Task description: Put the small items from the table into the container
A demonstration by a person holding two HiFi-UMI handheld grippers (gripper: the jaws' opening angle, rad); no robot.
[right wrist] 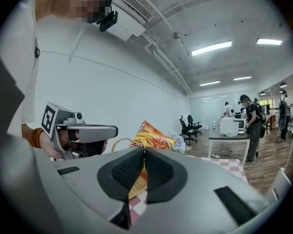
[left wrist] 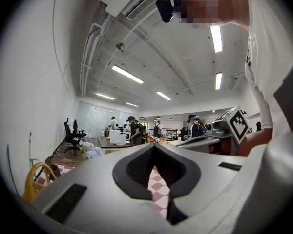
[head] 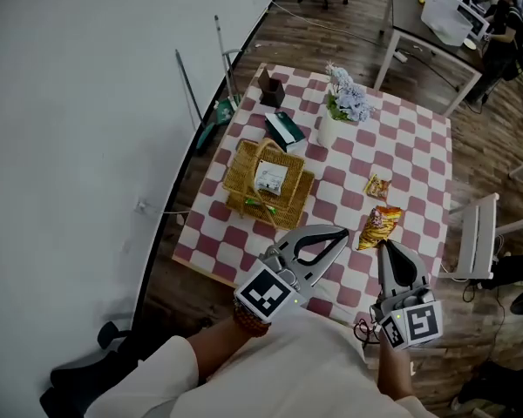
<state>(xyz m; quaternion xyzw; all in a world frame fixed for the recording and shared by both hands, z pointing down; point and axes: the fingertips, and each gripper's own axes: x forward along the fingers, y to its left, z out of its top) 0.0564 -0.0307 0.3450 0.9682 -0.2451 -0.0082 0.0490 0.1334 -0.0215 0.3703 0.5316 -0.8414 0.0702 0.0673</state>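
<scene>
- A wicker basket (head: 241, 159) is sitting on the checkered table (head: 418, 146), toward nine o'clock from the table's middle in the head view.
- Inside the basket, a white packet (head: 270, 177) is lying near the centre. A green item (head: 258, 204) is lying at the packet's six o'clock by the near rim, and it is too small to identify.
- A small snack packet (head: 376, 186) is lying on the cloth at the basket's three o'clock, well apart from it.
- The right gripper (head: 384, 245) is pinching an orange-and-yellow snack bag (head: 381, 223) by its edge. Its jaws are sitting almost together with the thin foil between the pads.
- In the right gripper view the bag is standing up past the jaw tips toward twelve o'clock. In the head view it is showing at the basket's four o'clock, near the table's near edge.
- The left gripper (head: 344, 232) is holding nothing. Its jaws are meeting at the tips, and only checkered cloth is showing through the gap behind them. It is hovering at the bag's nine o'clock, just beside it.
- A green box (head: 284, 130) is lying at the basket's twelve o'clock, with a vase of flowers (head: 329, 131) at the box's three o'clock.
</scene>
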